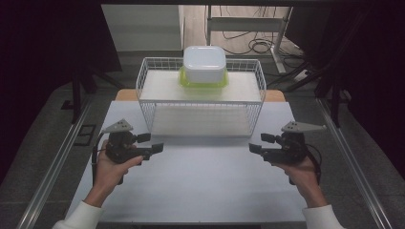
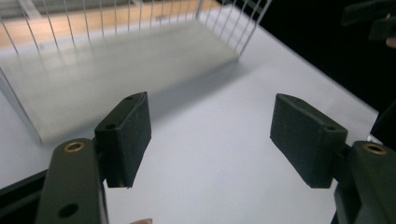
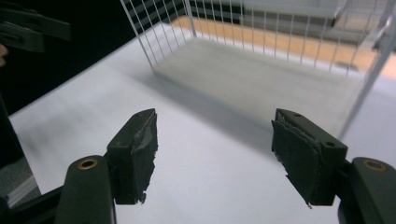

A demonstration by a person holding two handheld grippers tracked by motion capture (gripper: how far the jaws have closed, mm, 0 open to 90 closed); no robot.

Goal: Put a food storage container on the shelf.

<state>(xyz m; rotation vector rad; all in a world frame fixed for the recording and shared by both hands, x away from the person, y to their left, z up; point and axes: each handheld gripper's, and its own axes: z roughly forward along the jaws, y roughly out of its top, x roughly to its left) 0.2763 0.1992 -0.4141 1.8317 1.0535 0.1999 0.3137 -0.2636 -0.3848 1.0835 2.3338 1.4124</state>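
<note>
While both hands are hovering low over the white bench (image 1: pixel 200 191), the work in hand looks like a reach toward the white wire rack (image 1: pixel 200 98) standing at its far side, and toward the container (image 1: pixel 204 64) sitting on the rack's upper shelf, near the back and roughly centred. To do this well, I judge both tools should be rising above the front wire rim before moving in, so that no jaw is catching the mesh, and should be closing on the container's opposite sides evenly, keeping it level while lifting. The container is showing a white body over a yellow-green base or lid, so gripping low, where the two parts are meeting, may be keeping them from parting.

The left tool (image 1: pixel 152 143) is being held released, its jaws standing wide apart over bare bench in the left gripper view (image 2: pixel 210 140). The right tool (image 1: pixel 260 143) is likewise released, jaws spread and holding nothing (image 3: pixel 212 149), with the rack's lower shelf lying ahead.

Counting from largest down: one bench, one rack with two shelves, one container, two tools.
</note>
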